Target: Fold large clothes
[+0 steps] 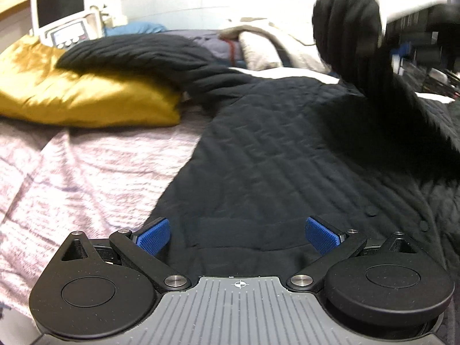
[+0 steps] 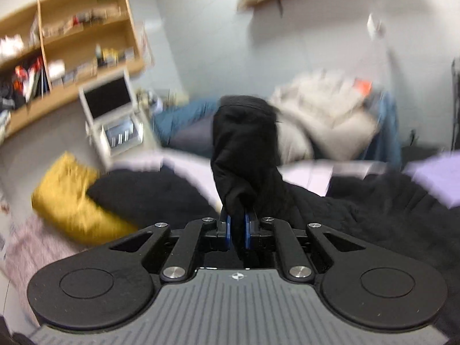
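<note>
A black quilted jacket (image 1: 287,149) lies spread on the bed, one sleeve (image 1: 138,54) draped over a gold pillow (image 1: 72,92). My left gripper (image 1: 237,234) hovers open above the jacket's hem, its blue pads (image 1: 153,234) wide apart with nothing between them. The jacket's other sleeve (image 1: 348,23) is lifted in the air at the upper right of the left wrist view. In the right wrist view my right gripper (image 2: 238,230) is shut on that black sleeve (image 2: 244,149), which stands up in front of the camera, blurred by motion.
A pinkish bedspread (image 1: 72,172) covers the bed on the left. A white monitor device (image 1: 60,8) stands behind the pillow. Piled beige and blue clothes (image 2: 322,115) lie at the head of the bed. Wooden shelves (image 2: 80,40) hang on the wall.
</note>
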`<state>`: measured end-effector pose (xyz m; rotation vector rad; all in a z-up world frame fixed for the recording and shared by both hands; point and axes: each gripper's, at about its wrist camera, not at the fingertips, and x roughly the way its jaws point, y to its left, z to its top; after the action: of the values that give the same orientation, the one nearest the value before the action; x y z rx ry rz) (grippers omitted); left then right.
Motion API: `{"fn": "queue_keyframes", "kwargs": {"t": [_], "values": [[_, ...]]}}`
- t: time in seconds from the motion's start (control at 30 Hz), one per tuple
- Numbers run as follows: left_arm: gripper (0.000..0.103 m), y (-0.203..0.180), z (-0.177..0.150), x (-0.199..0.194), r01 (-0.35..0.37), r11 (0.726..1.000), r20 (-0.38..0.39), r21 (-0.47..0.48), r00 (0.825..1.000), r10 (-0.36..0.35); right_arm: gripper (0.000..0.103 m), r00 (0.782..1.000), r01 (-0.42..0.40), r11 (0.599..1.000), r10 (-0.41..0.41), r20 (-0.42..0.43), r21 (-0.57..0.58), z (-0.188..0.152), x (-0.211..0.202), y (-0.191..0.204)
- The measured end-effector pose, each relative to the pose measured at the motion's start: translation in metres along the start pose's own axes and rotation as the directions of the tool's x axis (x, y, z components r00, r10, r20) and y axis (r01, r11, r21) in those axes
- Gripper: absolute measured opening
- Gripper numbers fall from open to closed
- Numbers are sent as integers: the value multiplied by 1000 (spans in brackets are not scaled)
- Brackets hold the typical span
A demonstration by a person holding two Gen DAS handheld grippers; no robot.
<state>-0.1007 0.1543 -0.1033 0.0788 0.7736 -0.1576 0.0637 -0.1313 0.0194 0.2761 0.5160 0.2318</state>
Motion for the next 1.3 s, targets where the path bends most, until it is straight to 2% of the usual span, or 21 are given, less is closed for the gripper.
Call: {"fn": "queue_keyframes", "kwargs": {"t": [0.1, 0.13, 0.17, 0.2, 0.27, 0.3, 0.43, 0.6, 0.67, 0.73, 0.83, 0.93, 1.0, 1.03, 1.1, 1.17, 1.23, 1.3], "values": [[103, 5, 0, 3, -3, 1000, -2, -8, 1000, 3, 16, 995, 39, 997, -44, -86, -65, -32, 24, 4], [103, 4, 1, 3, -2, 1000, 0, -5, 1000, 2, 21, 993, 47, 995, -57, -105, -92, -41, 29, 8], [103, 3, 2, 4, -1, 1000, 3, 0, 1000, 1, 42, 989, 51, 992, -67, -130, -118, -49, 37, 12], [103, 1, 4, 4, 2, 1000, 7, 5, 1000, -2, 72, 984, 59, 988, -81, -159, -140, -54, 41, 10], [103, -2, 8, 3, 7, 1000, 22, 15, 1000, -7, 93, 977, 77, 984, -106, -187, -159, -66, 40, 10], [103, -3, 9, 3, 9, 1000, 31, 20, 999, -10, 90, 977, 70, 984, -100, -188, -163, -68, 34, 10], [103, -11, 22, 3, 31, 998, 61, 45, 998, -34, 90, 984, 63, 988, -85, -158, -144, -70, 1, 6], [103, -22, 41, 11, 42, 994, 98, 103, 994, -52, 90, 984, 140, 990, -143, -107, -30, -75, -69, -32], [103, -27, 47, 18, 43, 993, 100, 112, 994, -54, 90, 978, 197, 980, -195, -72, 29, -86, -108, -53], [103, -32, 52, 24, 51, 992, 101, 117, 993, -63, 90, 961, 275, 956, -270, -61, 104, -99, -144, -75], [103, -38, 55, 34, 51, 991, 89, 126, 994, -63, 90, 932, 358, 888, -356, -61, 287, -132, -201, -100], [103, -41, 60, 41, 41, 989, 97, 142, 994, -55, 92, 921, 374, 814, -381, -77, 444, -163, -236, -100], [103, -39, 66, 44, 33, 989, 110, 143, 993, -49, 92, 930, 344, 796, -363, -63, 498, -176, -241, -86], [103, -38, 70, 46, 33, 989, 117, 143, 992, -50, 92, 942, 308, 806, -333, -43, 505, -180, -238, -75], [103, -36, 81, 53, 36, 988, 123, 147, 991, -55, 92, 964, 251, 865, -264, -31, 434, -171, -222, -58], [103, -34, 92, 61, 39, 988, 122, 151, 991, -58, 92, 970, 209, 909, -240, 44, 361, -153, -208, -45], [103, -34, 103, 70, 61, 987, 112, 150, 991, -78, 97, 968, 148, 924, -209, 141, 353, -134, -193, -39], [103, -35, 110, 78, 73, 987, 101, 146, 991, -88, 97, 971, 118, 929, -182, 155, 351, -107, -169, -39]]}}
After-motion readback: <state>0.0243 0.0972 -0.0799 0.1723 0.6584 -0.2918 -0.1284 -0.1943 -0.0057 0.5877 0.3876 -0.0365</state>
